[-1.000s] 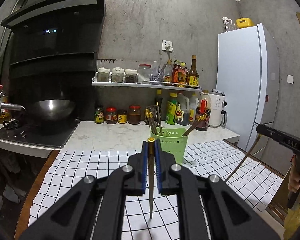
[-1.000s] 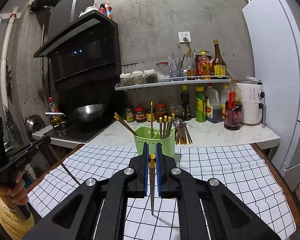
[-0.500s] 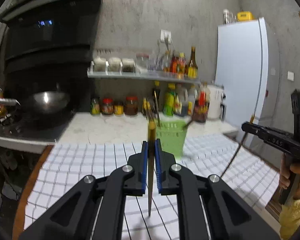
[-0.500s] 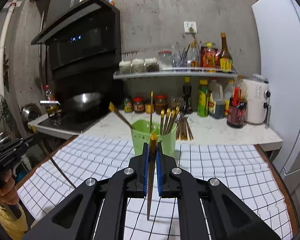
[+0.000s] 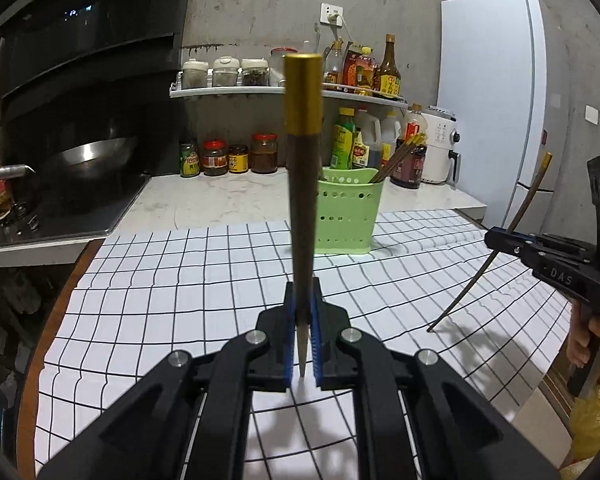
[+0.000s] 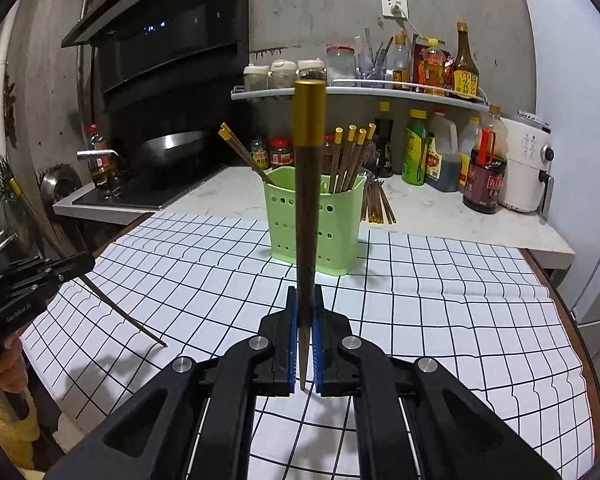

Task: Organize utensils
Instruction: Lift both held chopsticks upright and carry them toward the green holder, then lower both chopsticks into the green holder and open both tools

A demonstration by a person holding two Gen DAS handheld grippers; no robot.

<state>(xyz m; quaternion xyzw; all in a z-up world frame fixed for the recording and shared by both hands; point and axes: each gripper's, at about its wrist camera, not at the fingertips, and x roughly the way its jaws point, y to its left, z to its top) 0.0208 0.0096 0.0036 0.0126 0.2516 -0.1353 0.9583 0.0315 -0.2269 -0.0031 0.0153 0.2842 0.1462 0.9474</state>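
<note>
My left gripper (image 5: 302, 294) is shut on a dark chopstick with a gold cap (image 5: 302, 168); it stands upright with its thin tip just below the pads. My right gripper (image 6: 306, 294) is shut on a second gold-capped chopstick (image 6: 308, 200) the same way. Ahead of both, on the checked cloth (image 5: 172, 280), stands the green perforated holder (image 5: 348, 216) (image 6: 316, 232) with several chopsticks leaning in it. In the left wrist view the right gripper (image 5: 496, 238) shows at the right edge. In the right wrist view the left gripper (image 6: 82, 262) shows at the left with its chopstick (image 6: 116, 308) slanting down toward the cloth.
A loose bundle of chopsticks (image 6: 376, 208) lies on the marble counter behind the holder. Jars and bottles (image 5: 228, 156) line the wall under a shelf. A wok on the hob (image 5: 92, 156) sits to the left and a white fridge (image 5: 496, 100) to the right.
Both grippers have sunk toward the cloth and tipped downward, still gripping their chopsticks. The holder now sits higher in both views, and each chopstick's cap reaches higher in its view.
</note>
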